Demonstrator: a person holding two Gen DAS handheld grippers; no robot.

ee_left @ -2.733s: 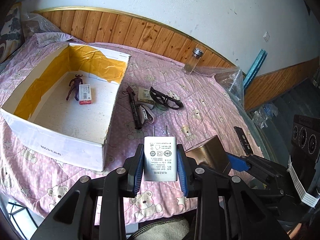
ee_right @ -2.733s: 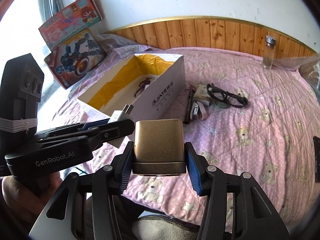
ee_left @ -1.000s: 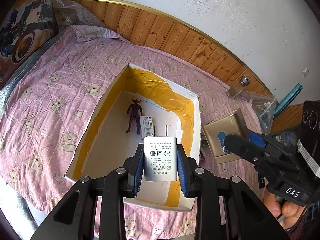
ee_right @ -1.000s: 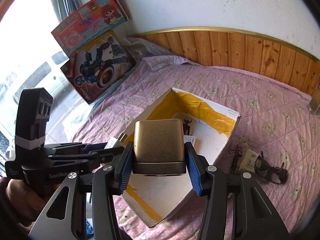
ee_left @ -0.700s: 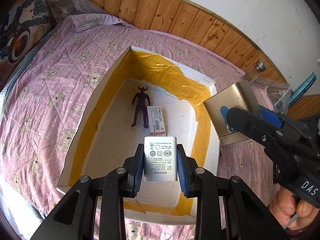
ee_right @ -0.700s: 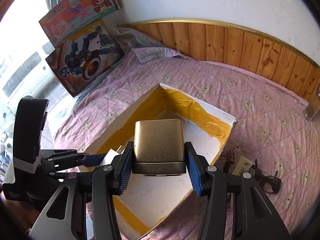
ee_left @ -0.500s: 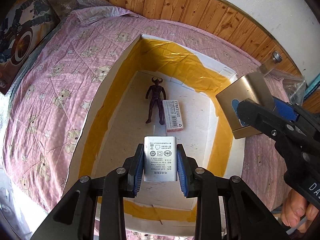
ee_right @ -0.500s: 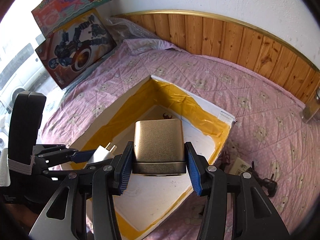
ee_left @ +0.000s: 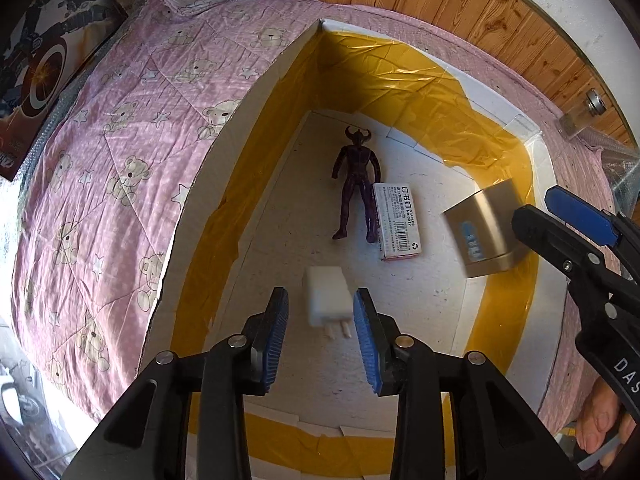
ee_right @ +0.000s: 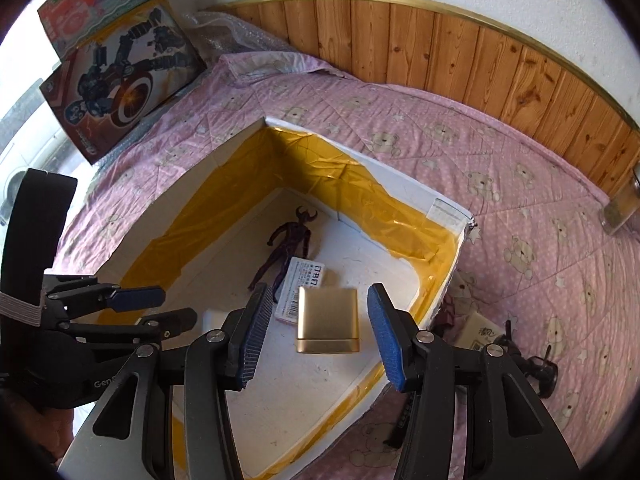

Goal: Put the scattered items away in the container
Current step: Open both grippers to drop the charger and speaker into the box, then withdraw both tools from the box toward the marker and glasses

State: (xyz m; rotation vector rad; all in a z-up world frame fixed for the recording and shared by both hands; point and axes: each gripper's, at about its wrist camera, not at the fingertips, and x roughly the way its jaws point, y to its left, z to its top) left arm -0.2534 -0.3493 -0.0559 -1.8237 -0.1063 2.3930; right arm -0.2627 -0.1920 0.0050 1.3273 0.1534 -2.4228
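Note:
The white cardboard box with yellow tape inside lies on the pink bedspread. My left gripper is open above its floor. A white charger, blurred and prongs toward me, is between the blue pads, touching neither. My right gripper is open too. The gold box is free between its fingers, over the floor near the right wall; it also shows in the left wrist view. A purple figure and a staples box lie on the floor.
Outside the box's right wall lie black glasses, a small carton and a black pen. A glass jar stands by the wooden panelling. Toy boxes lean at the far left. A hand holds the right gripper.
Both grippers have moved over the white box and opened. The charger has left the left gripper and flipped over; the gold box has left the right gripper.

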